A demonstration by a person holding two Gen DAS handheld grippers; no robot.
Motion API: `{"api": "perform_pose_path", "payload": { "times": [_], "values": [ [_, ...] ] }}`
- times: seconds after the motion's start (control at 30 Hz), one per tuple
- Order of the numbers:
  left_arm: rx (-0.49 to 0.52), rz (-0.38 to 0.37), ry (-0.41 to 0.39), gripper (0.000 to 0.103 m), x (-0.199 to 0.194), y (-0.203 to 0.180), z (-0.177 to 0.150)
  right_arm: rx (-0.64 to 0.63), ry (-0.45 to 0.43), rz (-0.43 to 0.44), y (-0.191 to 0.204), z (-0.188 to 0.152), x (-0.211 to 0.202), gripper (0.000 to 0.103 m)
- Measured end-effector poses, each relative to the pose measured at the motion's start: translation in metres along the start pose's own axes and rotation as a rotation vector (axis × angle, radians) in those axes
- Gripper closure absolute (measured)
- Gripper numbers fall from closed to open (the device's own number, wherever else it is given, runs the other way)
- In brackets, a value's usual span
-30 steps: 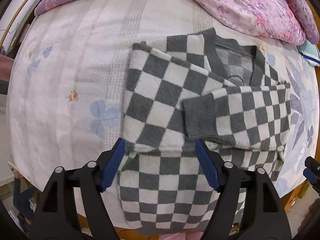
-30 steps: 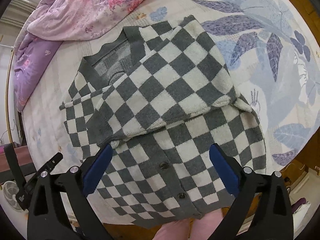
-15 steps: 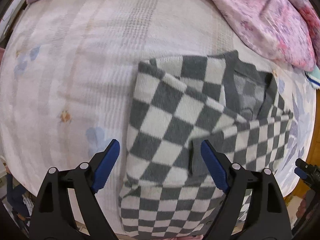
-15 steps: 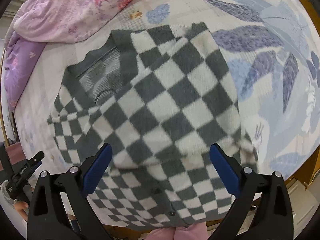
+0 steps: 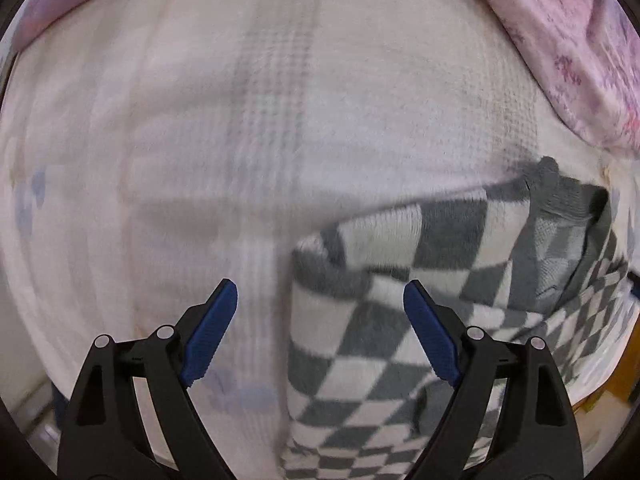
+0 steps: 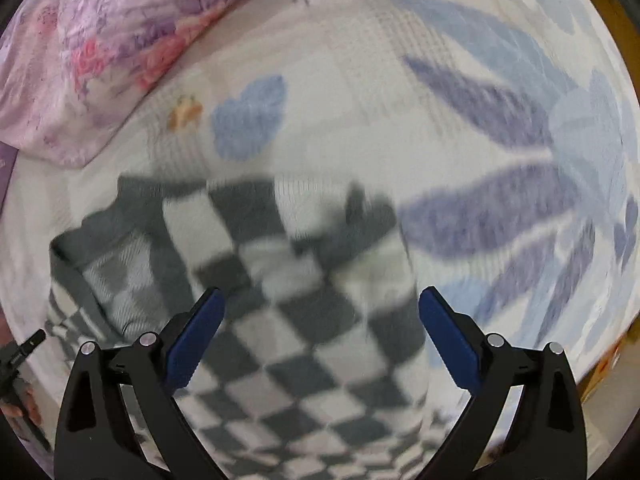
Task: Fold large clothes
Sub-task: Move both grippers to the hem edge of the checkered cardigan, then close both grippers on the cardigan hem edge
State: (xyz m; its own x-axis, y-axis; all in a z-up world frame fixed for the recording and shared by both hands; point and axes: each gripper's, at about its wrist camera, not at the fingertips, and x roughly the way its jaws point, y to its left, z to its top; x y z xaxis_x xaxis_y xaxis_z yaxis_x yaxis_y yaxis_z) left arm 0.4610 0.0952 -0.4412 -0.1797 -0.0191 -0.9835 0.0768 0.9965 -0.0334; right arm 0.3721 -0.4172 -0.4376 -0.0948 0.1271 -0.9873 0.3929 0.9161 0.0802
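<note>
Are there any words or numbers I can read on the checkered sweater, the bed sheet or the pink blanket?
None can be read.
Checkered sweater: only grey and white squares; any neck label is too blurred.
Bed sheet: leaf and flower prints, no writing.
Pink blanket: flower pattern, no writing.

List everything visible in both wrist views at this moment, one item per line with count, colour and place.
checkered cardigan: one, grey and white, partly folded on the bed, below both grippers.
bed cover: one, white with blue leaf prints, under the cardigan.
quilt: one, pink and purple floral, bunched at the bed's far edge.
left gripper: one, black with blue pads, jaws open over the cardigan's side edge.
right gripper: one, black with blue pads, jaws open above the cardigan.
</note>
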Motion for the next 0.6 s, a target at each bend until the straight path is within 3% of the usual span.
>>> {"api": "perform_pose_path", "payload": {
  "times": [0.07,0.1,0.17,0.23,0.3,0.37,0.43,0.5,0.57,0.6],
  "values": [
    [0.043,-0.024,0.022,0.017,0.011,-0.004,0.008,-0.073,0.011,-0.037,0.002,0.013,0.012,0.009],
    [0.046,0.007,0.052,0.017,0.021,-0.003,0.013,-0.097,0.05,-0.093,0.0,0.02,0.024,0.009],
    [0.029,0.033,0.092,0.017,0.038,0.001,0.02,-0.103,0.115,-0.088,-0.008,0.028,0.043,0.009],
    [-0.007,-0.025,0.124,0.019,0.055,0.008,0.024,-0.108,0.149,-0.1,-0.02,0.032,0.063,0.009],
    [-0.039,-0.067,0.097,0.019,0.061,0.017,0.024,-0.075,0.153,-0.047,-0.033,0.03,0.075,0.009],
    [-0.029,-0.069,0.057,0.027,0.056,0.019,0.019,-0.059,0.138,-0.028,-0.038,0.027,0.074,0.01],
    [-0.023,-0.09,0.021,0.054,0.05,0.023,0.011,-0.056,0.125,-0.022,-0.037,0.023,0.068,0.02],
    [-0.042,-0.143,0.003,0.075,0.044,0.028,0.008,-0.053,0.105,0.008,-0.035,0.016,0.056,0.059],
    [-0.029,-0.137,-0.001,0.08,0.036,0.03,0.006,-0.051,0.103,0.016,-0.035,0.012,0.047,0.081],
    [-0.019,-0.128,-0.005,0.081,0.031,0.031,0.006,-0.073,0.092,-0.002,-0.033,0.009,0.042,0.082]
  ]
}}
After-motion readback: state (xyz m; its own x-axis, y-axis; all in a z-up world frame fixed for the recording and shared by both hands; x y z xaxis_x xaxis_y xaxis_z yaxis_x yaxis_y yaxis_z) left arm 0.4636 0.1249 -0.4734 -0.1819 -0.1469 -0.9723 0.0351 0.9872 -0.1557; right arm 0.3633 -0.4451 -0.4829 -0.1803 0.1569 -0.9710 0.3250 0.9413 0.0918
